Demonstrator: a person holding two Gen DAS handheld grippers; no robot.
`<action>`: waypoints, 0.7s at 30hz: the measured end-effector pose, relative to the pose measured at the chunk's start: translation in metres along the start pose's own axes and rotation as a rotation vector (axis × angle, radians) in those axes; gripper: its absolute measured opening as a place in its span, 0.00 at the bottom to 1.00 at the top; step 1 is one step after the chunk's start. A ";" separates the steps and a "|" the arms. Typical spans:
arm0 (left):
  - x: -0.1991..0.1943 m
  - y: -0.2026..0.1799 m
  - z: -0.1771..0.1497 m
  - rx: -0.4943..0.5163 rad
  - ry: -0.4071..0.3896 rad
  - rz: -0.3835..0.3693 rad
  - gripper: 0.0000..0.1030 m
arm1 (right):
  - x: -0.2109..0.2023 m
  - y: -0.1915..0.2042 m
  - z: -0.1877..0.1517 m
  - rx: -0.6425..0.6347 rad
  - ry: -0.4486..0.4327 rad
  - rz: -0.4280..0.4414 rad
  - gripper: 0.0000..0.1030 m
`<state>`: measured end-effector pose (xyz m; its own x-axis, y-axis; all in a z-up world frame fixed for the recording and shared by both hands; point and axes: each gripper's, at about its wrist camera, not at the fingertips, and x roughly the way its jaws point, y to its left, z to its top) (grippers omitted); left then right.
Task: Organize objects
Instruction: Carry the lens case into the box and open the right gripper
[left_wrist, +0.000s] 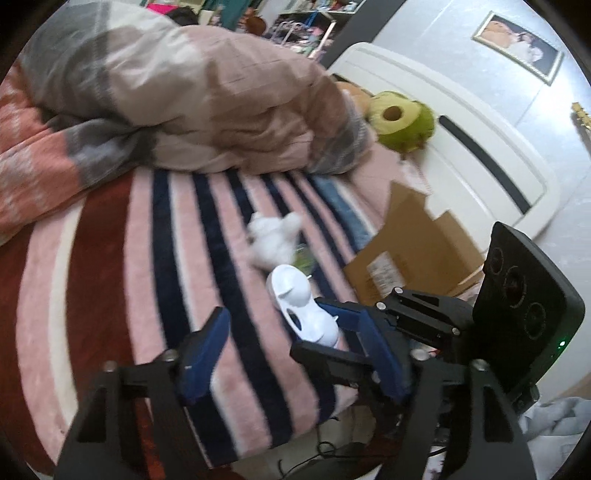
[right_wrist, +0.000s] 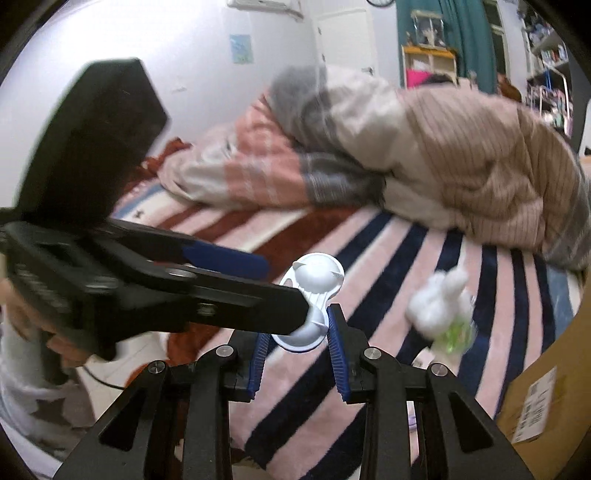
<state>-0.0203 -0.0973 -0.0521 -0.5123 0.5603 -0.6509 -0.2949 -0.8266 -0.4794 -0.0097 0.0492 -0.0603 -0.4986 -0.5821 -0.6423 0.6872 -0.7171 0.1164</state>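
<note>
White toy (right_wrist: 314, 295): pinched at its near end by right gripper (right_wrist: 297, 334), lifted off bed (right_wrist: 388, 295) for sorting. Left gripper (left_wrist: 275, 341): jaws half-open, empty. Box (left_wrist: 417, 251) alongside.

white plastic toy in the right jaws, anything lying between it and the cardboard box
The white plastic toy is held in the right gripper. Between it and the cardboard box, a white plush toy lies on the striped blanket, low enough to carry over. The left gripper crowds the toy's other side.
</note>
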 end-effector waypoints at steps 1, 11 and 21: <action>-0.001 -0.005 0.003 0.007 -0.003 -0.014 0.57 | -0.007 0.000 0.003 -0.011 -0.010 0.007 0.25; 0.009 -0.074 0.038 0.111 -0.013 -0.095 0.32 | -0.066 -0.026 0.018 -0.013 -0.069 -0.047 0.25; 0.066 -0.162 0.075 0.206 0.048 -0.131 0.32 | -0.128 -0.099 0.009 0.069 -0.098 -0.141 0.25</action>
<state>-0.0668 0.0690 0.0267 -0.4210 0.6615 -0.6205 -0.5170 -0.7372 -0.4351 -0.0186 0.1912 0.0173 -0.6391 -0.5060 -0.5792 0.5705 -0.8170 0.0843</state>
